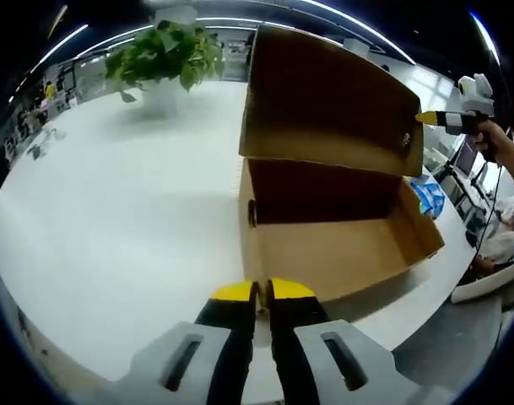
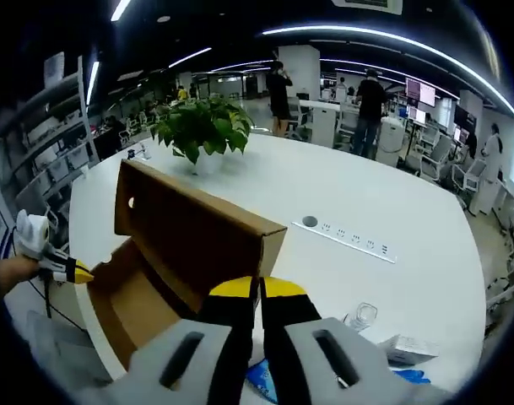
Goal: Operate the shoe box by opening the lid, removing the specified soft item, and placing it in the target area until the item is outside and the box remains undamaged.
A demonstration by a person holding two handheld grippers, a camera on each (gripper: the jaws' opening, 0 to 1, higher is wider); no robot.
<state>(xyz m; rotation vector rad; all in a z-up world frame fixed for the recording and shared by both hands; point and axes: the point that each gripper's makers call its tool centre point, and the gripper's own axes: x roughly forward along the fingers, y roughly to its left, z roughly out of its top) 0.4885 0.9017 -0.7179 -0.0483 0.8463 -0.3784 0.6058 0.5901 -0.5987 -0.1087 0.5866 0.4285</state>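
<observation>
On the white table [image 1: 113, 211], near its edge, the brown cardboard shoe box [image 1: 341, 245] is seen lying with its open side toward the left gripper view, and the lid [image 1: 332, 101] is raised up and back on its hinge. The inside is visible as bare cardboard with a darker back wall; no soft item can be made out in there from either view, so where it is can't be told. A small cutout is noticed on the box's near left wall.

In the right gripper view the same shoe box [image 2: 147, 295] is looked at from behind the lid [image 2: 197, 228], which stands tilted with a small round hole near its upper corner.

The left gripper [image 1: 262, 291] is held just in front of the box's near edge, its yellow-tipped jaws pressed together with nothing between them. The right gripper [image 2: 258, 288] is found right at the lid's edge, jaws likewise together; whether any cardboard is pinched there can't be told. Each gripper is also caught in the other's view, held in a hand [image 1: 493, 139].

Past the box, a potted plant [image 1: 165, 55] is set on the far part of the table. A strip of sockets [image 2: 349, 236] is laid in the tabletop, a clear plastic thing [image 2: 359, 316] and a blue-and-white pack [image 2: 408, 348] are left nearby. People are spotted standing in the office behind.
</observation>
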